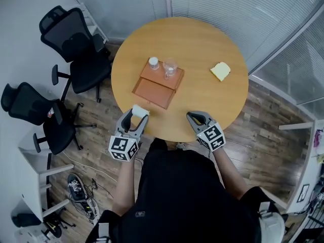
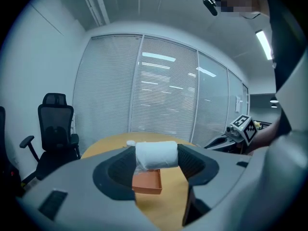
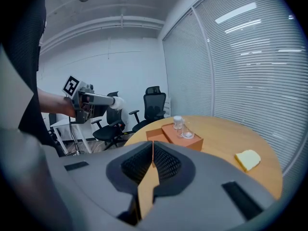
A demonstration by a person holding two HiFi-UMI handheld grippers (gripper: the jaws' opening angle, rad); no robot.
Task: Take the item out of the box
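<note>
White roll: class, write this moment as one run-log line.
left gripper: shut on white roll | right gripper: shut, empty | orange box: open on table | white roll: outside box

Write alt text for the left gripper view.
The left hand-held gripper clamps a white wrapped roll between its jaws. Just beyond the roll, an orange box sits on a round wooden table. A black office chair stands at left before a wall of closed blinds.
</note>
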